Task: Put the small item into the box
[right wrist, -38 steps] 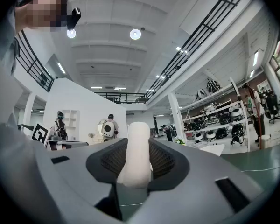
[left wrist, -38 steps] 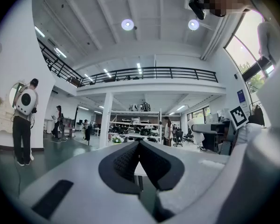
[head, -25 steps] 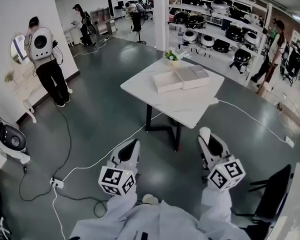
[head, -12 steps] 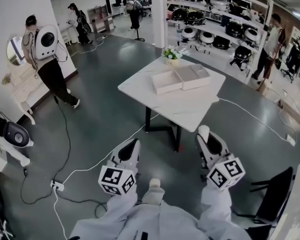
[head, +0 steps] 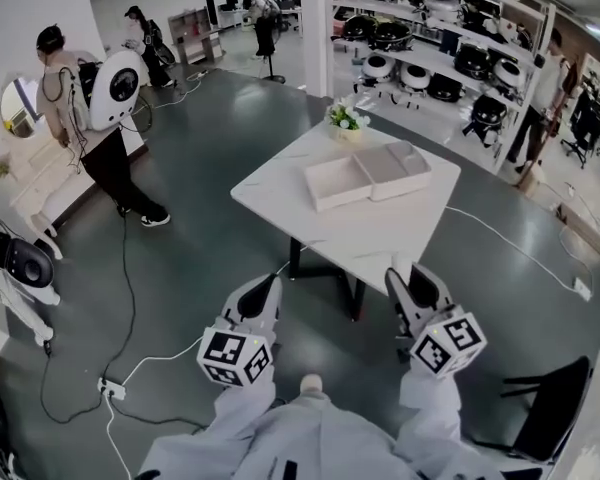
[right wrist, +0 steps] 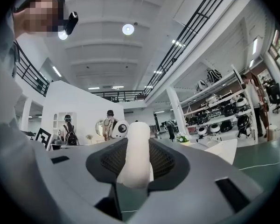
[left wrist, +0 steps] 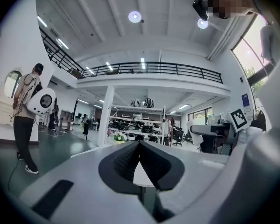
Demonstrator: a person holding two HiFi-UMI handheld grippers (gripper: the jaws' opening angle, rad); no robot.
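Note:
A white box point(head: 336, 184) lies open on the white table point(head: 380, 230), its lid point(head: 402, 166) flat beside it on the right. My right gripper point(head: 406, 274) hangs level just short of the table's near edge, shut on a small white rounded item point(right wrist: 136, 154) that stands up between its black pads; the item's tip point(head: 401, 264) shows in the head view. My left gripper point(head: 264, 288) is level too, left of the right one and over the floor. Its pads point(left wrist: 126, 161) meet at the tips with nothing between them.
A small pot of flowers point(head: 345, 118) stands at the table's far corner. White and black cables point(head: 130, 368) run over the floor at left, where a person with a white backpack point(head: 100, 108) walks. A black chair point(head: 545, 408) is at lower right; shelves of cookers point(head: 450, 58) line the back.
Both grippers have moved forward toward the table, which now sits nearer and larger in view. The person with the backpack has stepped to the right. The right gripper's hold on the item is unchanged.

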